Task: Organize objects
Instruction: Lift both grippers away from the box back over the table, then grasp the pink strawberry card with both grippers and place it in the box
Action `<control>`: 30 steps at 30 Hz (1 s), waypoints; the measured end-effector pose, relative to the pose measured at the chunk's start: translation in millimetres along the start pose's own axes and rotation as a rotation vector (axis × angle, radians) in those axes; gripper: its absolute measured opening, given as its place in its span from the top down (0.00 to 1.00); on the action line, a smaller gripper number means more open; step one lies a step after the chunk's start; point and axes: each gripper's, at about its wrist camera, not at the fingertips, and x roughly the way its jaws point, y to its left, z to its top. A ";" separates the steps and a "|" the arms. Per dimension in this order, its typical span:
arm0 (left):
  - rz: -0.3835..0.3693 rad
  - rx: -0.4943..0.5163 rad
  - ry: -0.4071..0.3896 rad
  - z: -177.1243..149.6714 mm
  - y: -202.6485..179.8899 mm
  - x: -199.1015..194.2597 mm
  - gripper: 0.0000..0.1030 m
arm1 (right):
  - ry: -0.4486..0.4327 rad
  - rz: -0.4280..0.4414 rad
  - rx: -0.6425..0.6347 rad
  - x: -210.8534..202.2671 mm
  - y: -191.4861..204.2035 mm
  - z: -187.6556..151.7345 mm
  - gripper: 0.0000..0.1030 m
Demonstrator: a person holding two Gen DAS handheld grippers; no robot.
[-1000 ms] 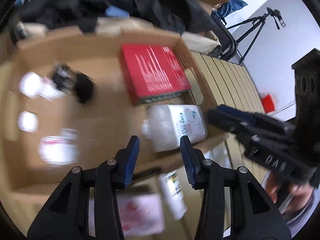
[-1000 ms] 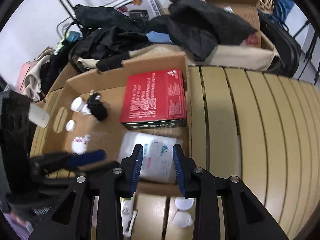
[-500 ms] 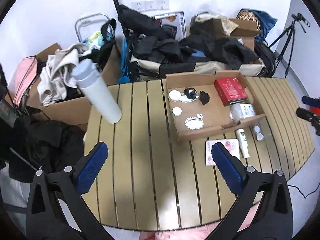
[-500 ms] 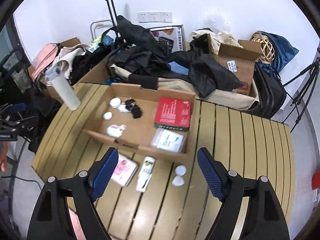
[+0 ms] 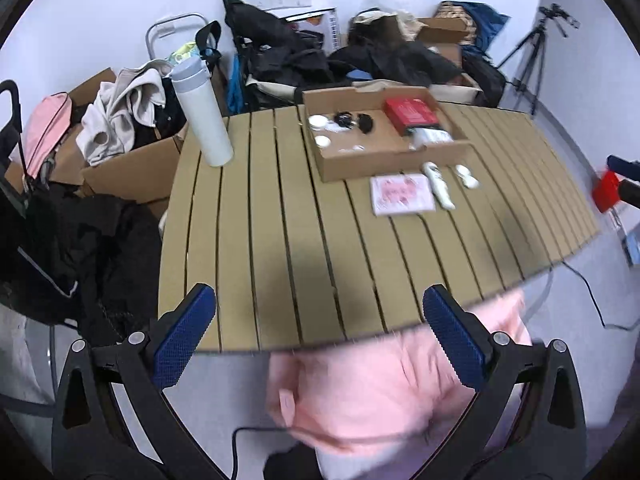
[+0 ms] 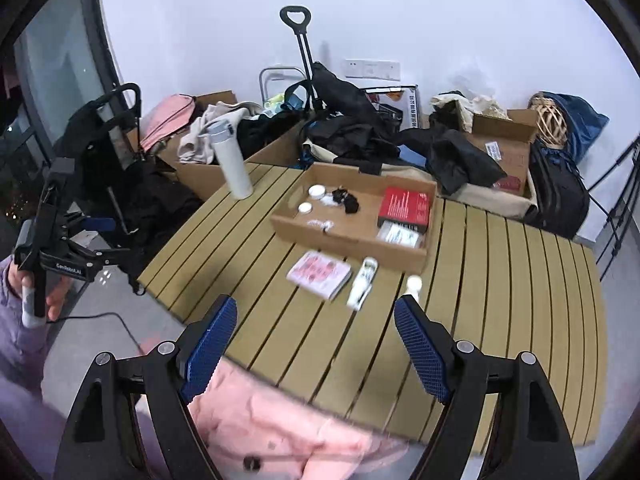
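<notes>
A shallow cardboard box [image 5: 360,160] [image 6: 340,236] sits on the slatted wooden table [image 5: 280,240] [image 6: 500,300]. It holds a red box [image 5: 412,112] [image 6: 406,202], a white packet [image 6: 398,236], white lids and a black item [image 6: 346,200]. In front of it lie a pink booklet [image 5: 402,199] [image 6: 319,273], a white tube [image 5: 438,184] [image 6: 362,282] and small white caps [image 5: 466,176] [image 6: 414,282]. My left gripper [image 5: 320,332] and right gripper [image 6: 316,344] are both open, empty and held back off the table's near edge.
A tall white flask [image 5: 202,112] [image 6: 232,160] stands at the table's left side. Boxes, bags, dark clothes and a trolley crowd the far side and left. A tripod [image 5: 532,52] stands at the right. The person's pink clothing [image 5: 380,392] lies below the grippers.
Both grippers pulled far back from the box and up, and opened wide. One second ago they were narrowly open right over the white packet in the box.
</notes>
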 end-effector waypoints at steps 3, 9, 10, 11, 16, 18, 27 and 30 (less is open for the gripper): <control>-0.011 -0.046 -0.070 -30.2 0.9 -36.5 0.00 | -0.019 0.015 0.019 -32.6 9.6 -33.5 0.18; -0.023 -0.025 -0.152 -64.4 -13.5 -69.4 0.00 | -0.032 -0.030 0.089 -57.7 10.5 -84.2 0.18; -0.022 -0.021 -0.166 -63.5 -14.6 -69.2 0.00 | -0.034 -0.032 0.094 -57.4 10.4 -87.3 0.18; -0.018 -0.013 -0.177 -61.7 -17.7 -67.4 0.00 | -0.033 -0.033 0.096 -55.7 10.2 -89.5 0.18; -0.103 0.004 -0.144 -41.6 -30.8 -15.2 0.00 | -0.015 -0.008 0.092 -17.1 11.5 -92.2 0.25; -0.131 0.012 -0.135 -31.4 -34.5 14.0 0.00 | -0.011 0.033 0.122 12.8 4.7 -89.2 0.43; -0.172 -0.009 -0.199 27.4 -45.1 179.5 0.00 | 0.049 0.119 0.285 181.4 -17.9 -60.3 0.46; -0.213 -0.092 -0.148 47.1 -41.2 234.1 0.03 | 0.083 0.096 0.332 236.1 -32.5 -49.6 0.51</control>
